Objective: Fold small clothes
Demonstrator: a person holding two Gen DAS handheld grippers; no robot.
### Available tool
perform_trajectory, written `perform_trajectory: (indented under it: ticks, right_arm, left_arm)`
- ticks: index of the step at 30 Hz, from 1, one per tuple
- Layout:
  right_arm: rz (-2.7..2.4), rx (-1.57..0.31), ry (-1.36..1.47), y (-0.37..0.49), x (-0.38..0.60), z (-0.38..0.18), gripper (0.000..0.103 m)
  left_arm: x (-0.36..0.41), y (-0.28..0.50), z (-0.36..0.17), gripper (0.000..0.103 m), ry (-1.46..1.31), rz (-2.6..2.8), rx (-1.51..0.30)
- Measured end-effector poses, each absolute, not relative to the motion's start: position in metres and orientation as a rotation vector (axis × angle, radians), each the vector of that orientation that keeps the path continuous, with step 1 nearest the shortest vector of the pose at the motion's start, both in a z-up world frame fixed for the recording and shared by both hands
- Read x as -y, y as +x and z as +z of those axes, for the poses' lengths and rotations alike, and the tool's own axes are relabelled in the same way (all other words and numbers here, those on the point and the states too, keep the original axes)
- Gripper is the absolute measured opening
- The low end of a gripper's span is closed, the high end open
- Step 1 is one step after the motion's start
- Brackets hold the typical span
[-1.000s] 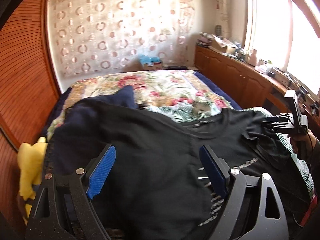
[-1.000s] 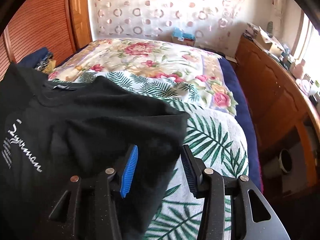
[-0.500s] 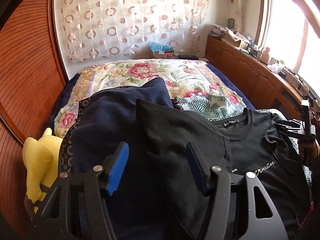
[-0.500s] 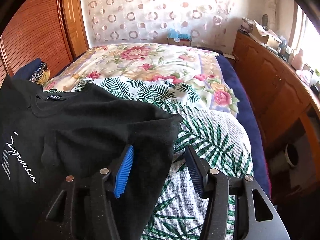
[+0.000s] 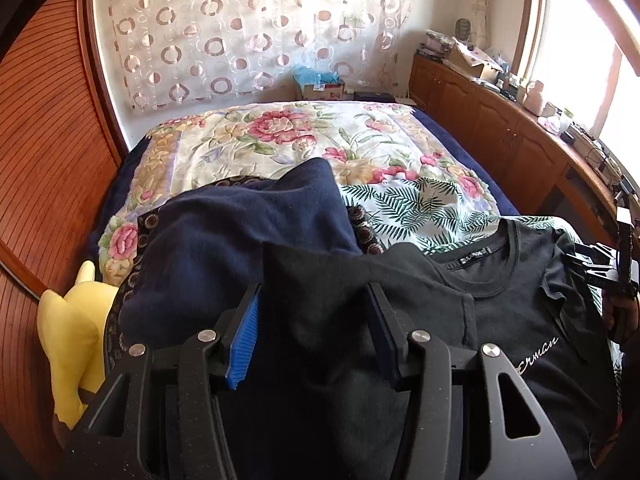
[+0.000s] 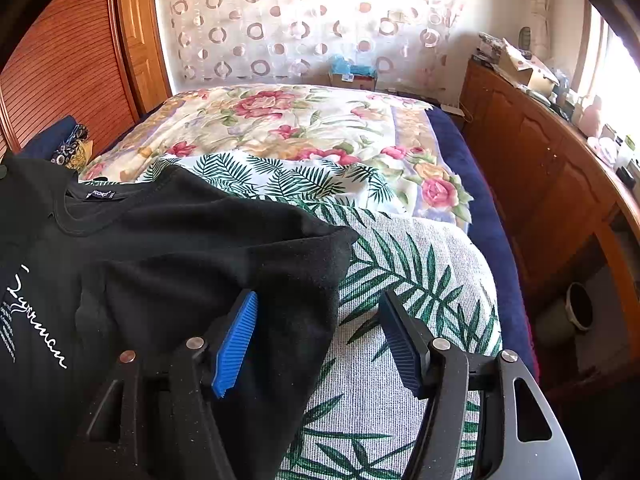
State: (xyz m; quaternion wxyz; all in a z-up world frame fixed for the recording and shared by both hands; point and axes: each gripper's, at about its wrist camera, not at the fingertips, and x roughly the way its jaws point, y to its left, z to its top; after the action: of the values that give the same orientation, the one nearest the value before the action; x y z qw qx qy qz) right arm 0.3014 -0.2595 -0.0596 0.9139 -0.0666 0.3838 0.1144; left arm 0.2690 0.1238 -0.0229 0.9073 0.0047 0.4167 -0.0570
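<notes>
Across the lower half of both views we see the black T-shirt (image 5: 500, 320) spread face up on the leaf-print cover (image 6: 400, 360) at the near end of the bed (image 5: 280, 140), its collar toward the frame's upper part. At left in the left wrist view its sleeve lies over a navy garment (image 5: 240, 240), with a yellow plush toy (image 5: 72, 320) at the lower left edge.

Our left gripper (image 5: 312, 336) has that sleeve between its 2 fingers, which are closing on it; we cannot tell whether the pads already press the cloth. Our right gripper (image 6: 316, 336) stands over the other sleeve's hem at centre bottom, its fingers spreading, with the left pad (image 6: 236, 344) on the fabric and the right pad over the bare cover, so nothing is pinched.

We judge the shirt light, limp and not slippery: it will sag and crease wherever unsupported. Best hold is the doubled hem or shoulder seam, pinching both layers, with 1 gripper per side for an even fold.
</notes>
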Motion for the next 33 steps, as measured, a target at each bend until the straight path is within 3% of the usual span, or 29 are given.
perform_trajectory:
  ticks: [2, 3, 4, 12, 23, 24, 25, 28, 33]
  right_arm:
    - [0.236, -0.79, -0.137, 0.301, 0.26, -0.06, 0.065]
    - [0.236, -0.79, -0.137, 0.302, 0.26, -0.06, 0.065]
    - [0.236, -0.791, -0.137, 0.302, 0.26, -0.06, 0.065]
    - [0.249, -0.792, -0.133, 0.301, 0.262, -0.059, 0.066]
    - [0.272, -0.824, -0.112, 0.324, 0.265, -0.055, 0.066]
    - [0.273, -0.821, -0.122, 0.325, 0.261, -0.055, 0.064]
    - [0.283, -0.815, -0.134, 0.325, 0.258, -0.056, 0.054]
    - [0.35, -0.822, -0.15, 0.318, 0.245, -0.055, 0.013]
    - [0.389, -0.717, -0.159, 0.284, 0.234, -0.032, 0.01]
  left_arm:
    - [-0.122, 0.269, -0.021, 0.047, 0.018, -0.139, -0.853]
    - [-0.12, 0.268, -0.02, 0.021, 0.028, -0.15, -0.849]
    - [-0.116, 0.267, -0.018, 0.008, 0.051, -0.154, -0.841]
    - [-0.082, 0.227, 0.015, 0.007, 0.15, -0.199, -0.688]
    - [-0.078, 0.214, 0.019, 0.007, 0.104, -0.228, -0.66]
    - [-0.079, 0.212, 0.019, 0.007, 0.094, -0.229, -0.657]
    - [-0.078, 0.21, 0.018, 0.007, 0.089, -0.229, -0.656]
    - [-0.073, 0.2, 0.015, 0.007, 0.08, -0.24, -0.654]
    - [-0.068, 0.174, 0.015, 0.007, 0.07, -0.253, -0.631]
